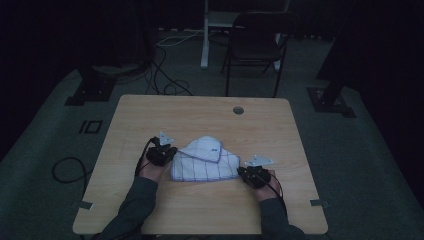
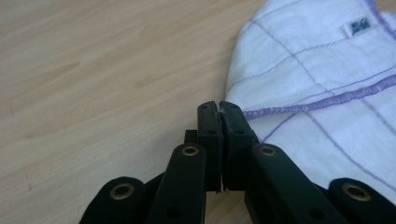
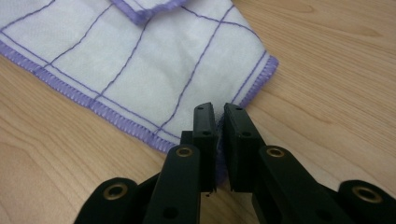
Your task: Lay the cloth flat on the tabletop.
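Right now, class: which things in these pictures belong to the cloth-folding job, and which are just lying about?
In the job:
- cloth, white with purple lines, partly folded
- left gripper, shut on the cloth's edge
- right gripper, pinching the cloth's near corner
- table, which the cloth lies on

Lying about:
- chair behind the table
- cables on the floor
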Motion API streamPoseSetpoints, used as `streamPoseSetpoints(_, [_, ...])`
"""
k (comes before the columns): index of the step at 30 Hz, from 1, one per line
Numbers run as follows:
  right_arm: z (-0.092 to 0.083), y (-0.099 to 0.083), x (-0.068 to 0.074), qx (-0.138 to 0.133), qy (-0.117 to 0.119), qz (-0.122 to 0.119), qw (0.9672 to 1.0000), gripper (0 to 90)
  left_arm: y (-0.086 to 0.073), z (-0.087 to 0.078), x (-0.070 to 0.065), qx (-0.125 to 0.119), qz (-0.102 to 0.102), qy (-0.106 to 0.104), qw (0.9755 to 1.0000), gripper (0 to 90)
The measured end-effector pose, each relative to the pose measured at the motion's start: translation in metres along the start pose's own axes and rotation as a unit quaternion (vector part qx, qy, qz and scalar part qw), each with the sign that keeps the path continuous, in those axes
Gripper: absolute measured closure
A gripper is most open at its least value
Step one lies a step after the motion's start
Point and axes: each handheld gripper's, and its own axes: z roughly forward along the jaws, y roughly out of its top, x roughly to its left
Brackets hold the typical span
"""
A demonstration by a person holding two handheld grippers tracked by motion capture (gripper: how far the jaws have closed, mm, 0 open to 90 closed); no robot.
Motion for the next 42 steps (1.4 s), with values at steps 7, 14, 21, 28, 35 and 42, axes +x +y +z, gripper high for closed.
streamPoseSetpoints(7, [-0.003,-0.001,0.004,0.006,-0.006,-0.012,0.9999,84.5,-0.016,0.005,0.000,0.018,-0.008,0.017,0.9997,81.5])
streamPoseSetpoints(14, [-0.007,0.000,0.002,-0.005,-0.027,-0.004,0.9996,74.2,-0.009,-0.015,-0.005,-0.016,-0.004,0.004,0.9999,71.4])
streamPoseSetpoints(21, [-0.010,0.000,0.002,-0.016,-0.031,-0.002,0.9994,74.3,0.002,-0.010,-0.024,-0.028,0.028,-0.025,0.9989,66.0])
streamPoseSetpoints(28, [-0.007,0.000,0.001,-0.021,-0.031,-0.003,0.9993,77.6,0.012,-0.002,-0.043,-0.035,0.048,-0.045,0.9972,64.0])
streamPoseSetpoints(35, [-0.002,0.001,0.005,-0.013,-0.028,-0.011,0.9995,88.0,0.026,0.012,-0.070,-0.032,0.087,-0.068,0.9934,63.4])
streamPoseSetpoints(42, [-0.001,0.001,0.004,-0.013,-0.027,-0.010,0.9995,86.3,0.031,0.025,-0.096,-0.030,0.112,-0.083,0.9898,60.4])
